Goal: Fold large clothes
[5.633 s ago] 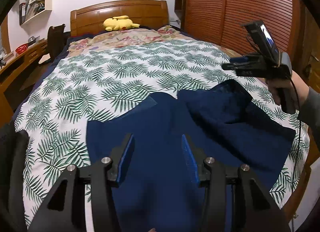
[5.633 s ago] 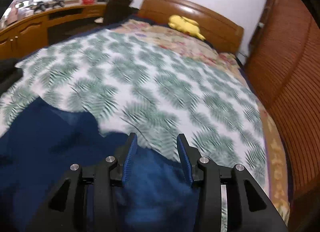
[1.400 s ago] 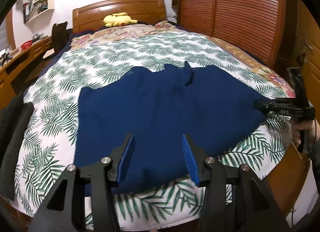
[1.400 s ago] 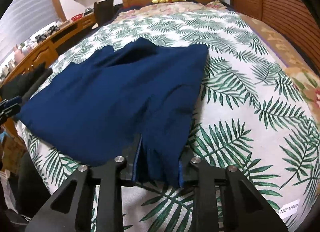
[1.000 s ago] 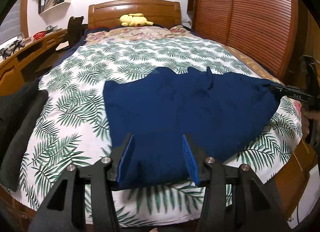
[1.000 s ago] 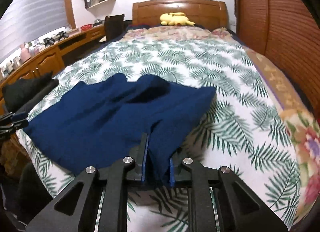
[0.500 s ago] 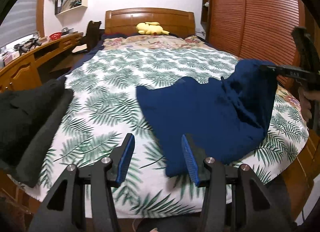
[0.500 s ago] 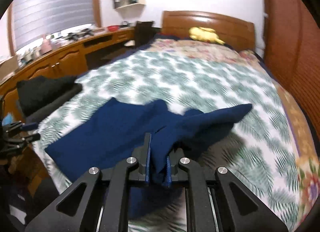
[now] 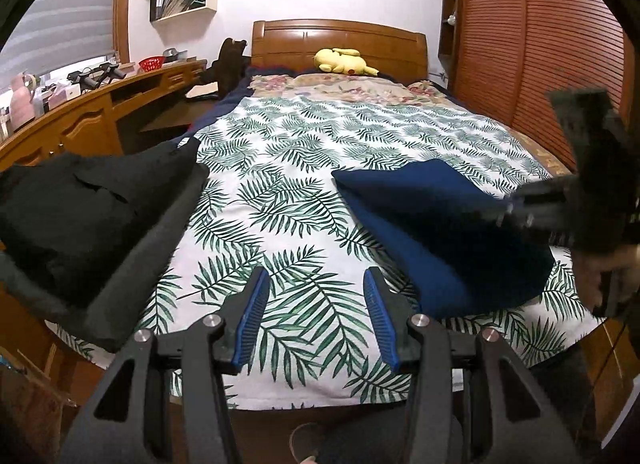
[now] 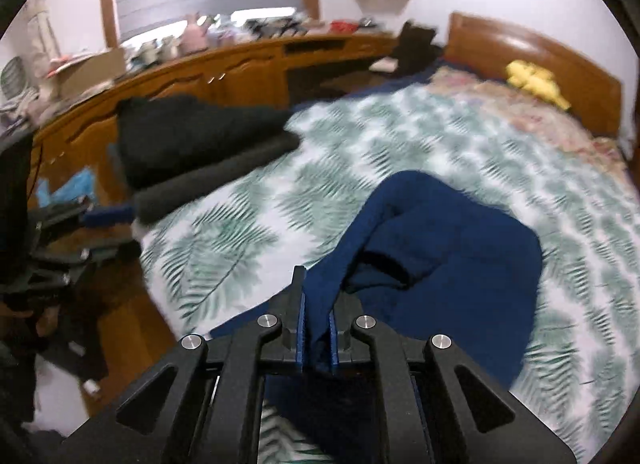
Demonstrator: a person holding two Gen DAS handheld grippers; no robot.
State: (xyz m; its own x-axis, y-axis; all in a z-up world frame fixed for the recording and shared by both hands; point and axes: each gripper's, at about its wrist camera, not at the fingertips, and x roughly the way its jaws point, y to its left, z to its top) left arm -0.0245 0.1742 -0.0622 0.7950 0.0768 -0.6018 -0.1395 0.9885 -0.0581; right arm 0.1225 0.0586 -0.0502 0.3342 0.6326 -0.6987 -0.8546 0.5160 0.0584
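A large navy blue garment (image 9: 440, 223) lies doubled over on the right half of the leaf-print bed (image 9: 312, 167). My right gripper (image 10: 317, 320) is shut on a fold of this garment (image 10: 448, 260) and holds that edge lifted over the rest of the cloth; it shows blurred at the right edge of the left wrist view (image 9: 560, 207). My left gripper (image 9: 316, 312) is open and empty, above bare bedspread near the foot of the bed, left of the garment.
A pile of black and dark grey clothes (image 9: 88, 215) lies on the bed's left corner, also in the right wrist view (image 10: 192, 143). A wooden desk (image 9: 80, 119) runs along the left wall. A yellow plush toy (image 9: 344, 61) sits by the headboard. Slatted wardrobe doors (image 9: 532, 47) stand right.
My right gripper carried the garment's right edge up and over to the left, doubling the cloth. My left gripper let go and moved left off the garment, staying open.
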